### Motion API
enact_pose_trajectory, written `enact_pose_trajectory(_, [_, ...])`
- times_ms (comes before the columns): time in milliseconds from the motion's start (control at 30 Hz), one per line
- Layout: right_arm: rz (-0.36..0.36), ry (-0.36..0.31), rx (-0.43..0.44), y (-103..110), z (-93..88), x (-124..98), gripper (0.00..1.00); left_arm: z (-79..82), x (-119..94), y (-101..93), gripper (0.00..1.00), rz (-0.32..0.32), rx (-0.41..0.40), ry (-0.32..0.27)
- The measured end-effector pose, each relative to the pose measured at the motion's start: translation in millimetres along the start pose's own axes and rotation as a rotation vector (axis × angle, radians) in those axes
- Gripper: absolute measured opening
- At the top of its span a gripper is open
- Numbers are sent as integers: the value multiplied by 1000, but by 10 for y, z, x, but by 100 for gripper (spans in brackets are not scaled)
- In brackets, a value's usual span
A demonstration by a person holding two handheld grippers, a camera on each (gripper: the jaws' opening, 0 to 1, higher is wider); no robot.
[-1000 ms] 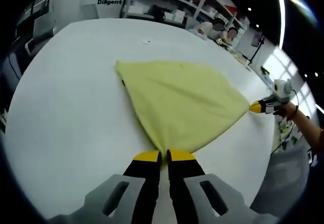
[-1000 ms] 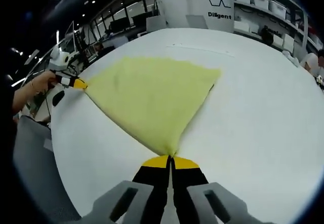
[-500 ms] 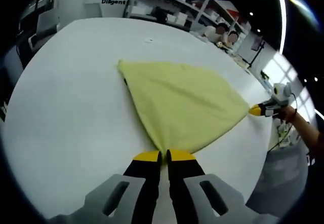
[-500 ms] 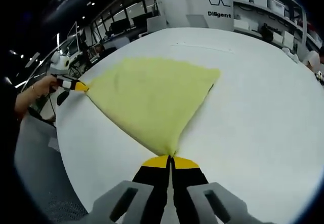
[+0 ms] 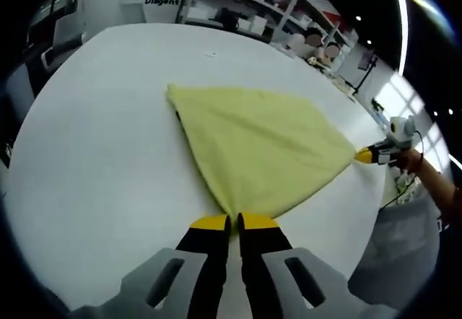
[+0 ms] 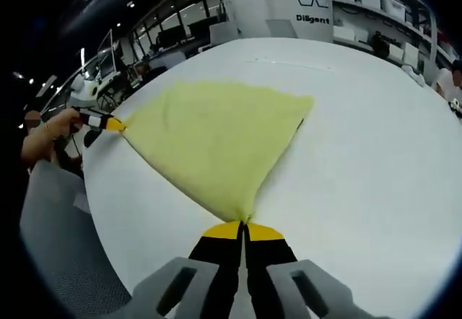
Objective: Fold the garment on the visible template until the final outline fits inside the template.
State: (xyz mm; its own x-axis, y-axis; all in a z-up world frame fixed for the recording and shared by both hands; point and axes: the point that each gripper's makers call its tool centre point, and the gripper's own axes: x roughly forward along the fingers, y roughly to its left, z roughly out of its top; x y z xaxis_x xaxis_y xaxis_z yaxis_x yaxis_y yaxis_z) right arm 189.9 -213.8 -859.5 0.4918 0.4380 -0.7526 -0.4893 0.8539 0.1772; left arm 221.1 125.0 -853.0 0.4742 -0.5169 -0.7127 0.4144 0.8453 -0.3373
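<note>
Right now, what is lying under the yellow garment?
The yellow garment lies spread on the white table. A thin dark line shows at one edge. Whatever else lies beneath is covered.

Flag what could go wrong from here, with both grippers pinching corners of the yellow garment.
1. Each gripper, left and right, holds only a small tip of the yellow garment, stretched taut between them; a tug might slip a corner free.
2. The right gripper's corner sits near the edge of the white table, so cloth could slide off.
3. No template outline is discernible, so the fit can't be judged.
</note>
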Motion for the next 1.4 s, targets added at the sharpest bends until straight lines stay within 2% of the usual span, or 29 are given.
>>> enact_pose_trajectory(267, [-2, -2, 10, 30, -30, -17, 0, -50, -30, -8, 3, -1, -7, -4])
enact_pose_trajectory(433, [-17, -18, 70, 29, -18, -3, 0, -54, -14, -2, 5, 11, 4, -8])
enact_pose_trajectory(500, [-13, -28, 69, 34, -6, -2, 0, -57, -9, 6, 9, 17, 6, -8])
enact_pose_trajectory(533, [-23, -54, 89, 26, 30, 5, 0, -57, -7, 18, 11, 27, 18, -10])
enact_pose_trajectory(600, [-15, -54, 101, 45, 25, -2, 0, -60, -9, 29, 17, 39, 37, -11])
enact_pose_trajectory(667, [-21, -61, 104, 61, 35, -11, 6, -36, -24, -1, 25, 24, 30, -20])
enact_pose_trajectory(800, [-22, -91, 132, 98, 112, -61, 31, 37, -90, 2, 40, 42, 42, -46])
enact_pose_trajectory(900, [-21, -123, 137, 147, 197, -116, 44, 83, -138, -14, 53, 48, 53, -68])
enact_pose_trajectory(1033, [-22, -156, 80, 296, 302, -215, 53, 116, -235, -86, 66, 58, 105, -80])
enact_pose_trajectory(1100, [-28, -166, 76, 366, 340, -269, 61, 138, -285, -126, 73, 62, 123, -93])
enact_pose_trajectory(1167, [-32, -175, 71, 420, 369, -304, 71, 162, -336, -167, 78, 65, 122, -111])
enact_pose_trajectory(1267, [-42, -167, 57, 491, 382, -351, 77, 173, -394, -218, 85, 66, 124, -124])
enact_pose_trajectory(1400, [-50, -186, 50, 613, 411, -434, 91, 150, -505, -305, 85, 68, 122, -133])
